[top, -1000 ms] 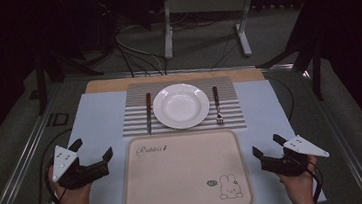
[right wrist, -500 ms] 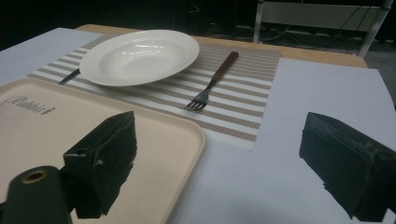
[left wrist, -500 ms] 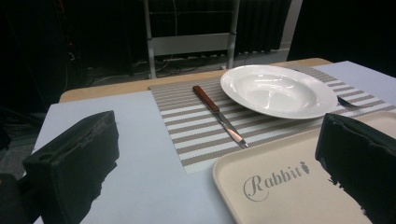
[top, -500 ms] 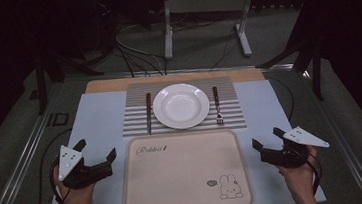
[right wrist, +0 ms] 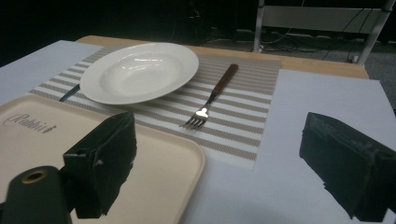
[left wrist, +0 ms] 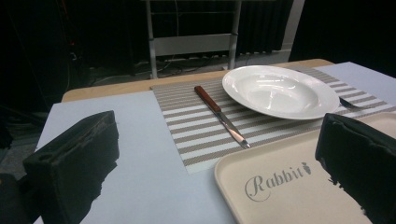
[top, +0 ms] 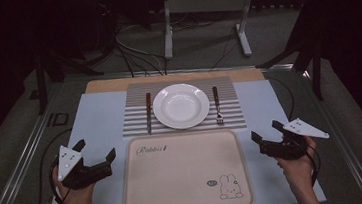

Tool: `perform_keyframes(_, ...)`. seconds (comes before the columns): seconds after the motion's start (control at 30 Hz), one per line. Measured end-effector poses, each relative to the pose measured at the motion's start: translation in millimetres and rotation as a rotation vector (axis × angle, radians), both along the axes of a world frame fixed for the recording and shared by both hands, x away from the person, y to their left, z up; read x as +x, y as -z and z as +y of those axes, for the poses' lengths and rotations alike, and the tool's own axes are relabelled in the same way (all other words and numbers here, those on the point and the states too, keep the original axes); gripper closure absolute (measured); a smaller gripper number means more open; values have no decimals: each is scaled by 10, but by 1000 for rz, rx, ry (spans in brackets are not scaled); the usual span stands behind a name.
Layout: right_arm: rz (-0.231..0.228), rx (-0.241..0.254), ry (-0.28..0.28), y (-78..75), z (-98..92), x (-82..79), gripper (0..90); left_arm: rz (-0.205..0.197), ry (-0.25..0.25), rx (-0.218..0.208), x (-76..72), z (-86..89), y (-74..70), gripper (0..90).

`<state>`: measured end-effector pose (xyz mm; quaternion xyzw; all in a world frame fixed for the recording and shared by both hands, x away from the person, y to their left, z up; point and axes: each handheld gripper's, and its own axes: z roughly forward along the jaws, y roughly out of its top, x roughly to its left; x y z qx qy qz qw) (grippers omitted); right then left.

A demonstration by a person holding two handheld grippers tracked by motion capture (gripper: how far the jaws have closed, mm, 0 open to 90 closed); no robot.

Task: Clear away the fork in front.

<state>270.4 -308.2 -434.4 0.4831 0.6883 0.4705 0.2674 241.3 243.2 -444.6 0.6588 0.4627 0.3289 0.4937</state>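
Tray (top: 186, 174) lies at lower centre, flanked by the left gripper (top: 96, 155) and right gripper (top: 265, 136), both wide open and empty. Beyond, mid-frame, knife (top: 148, 112), plate (top: 181, 105) and fork (top: 217, 106) wait on the mat (top: 230, 117). Judging by this, nothing is grasped yet; next comes a reach forward.

On the placemat (top: 230, 115) behind the tray (top: 186, 174), the plate (top: 181, 105) sits between knife (top: 148, 112) (left) and fork (top: 217, 106).

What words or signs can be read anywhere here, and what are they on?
"Rabbit", in script with a small carrot mark after it: on the beige tray.
Small round mark beside the rabbit drawing on the tray: too small to read.
"ID": on the floor left of the table.
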Motion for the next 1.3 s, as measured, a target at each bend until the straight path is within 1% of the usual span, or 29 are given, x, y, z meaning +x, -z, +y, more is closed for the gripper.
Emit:
perform_keyframes(0.27, 10, -16, 1, -55, 58, 114, 108, 0, -2, 0, 0, 4, 0, 3)
perform_keyframes(0.47, 13, -32, -5, -106, 136, 221, 107, 0, -3, -1, 1, 8, 2, 3)
perform_keyframes(0.77, 17, -52, -12, -169, 238, 339, 107, 0, -2, -2, 1, 4, 3, 3)
perform_keyframes(0.83, 17, -53, -11, -175, 246, 353, 107, 1, -2, -2, 1, 4, 4, 3)
perform_keyframes(0.9, 23, -39, -12, -198, 264, 399, 107, 1, -2, -1, 2, 2, 5, 3)
perform_keyframes(0.93, 23, -39, -12, -198, 264, 399, 107, 1, -2, -1, 3, 2, 5, 3)
perform_keyframes(1.07, 30, -39, -4, -234, 285, 485, 108, 3, -2, -1, 5, 6, 8, 3)
perform_keyframes(1.2, 35, -41, 2, -249, 293, 533, 107, 4, -2, 0, 7, 6, 10, 3)
perform_keyframes(1.3, 41, -52, 6, -262, 306, 594, 107, 5, -1, 0, 10, 3, 14, 3)
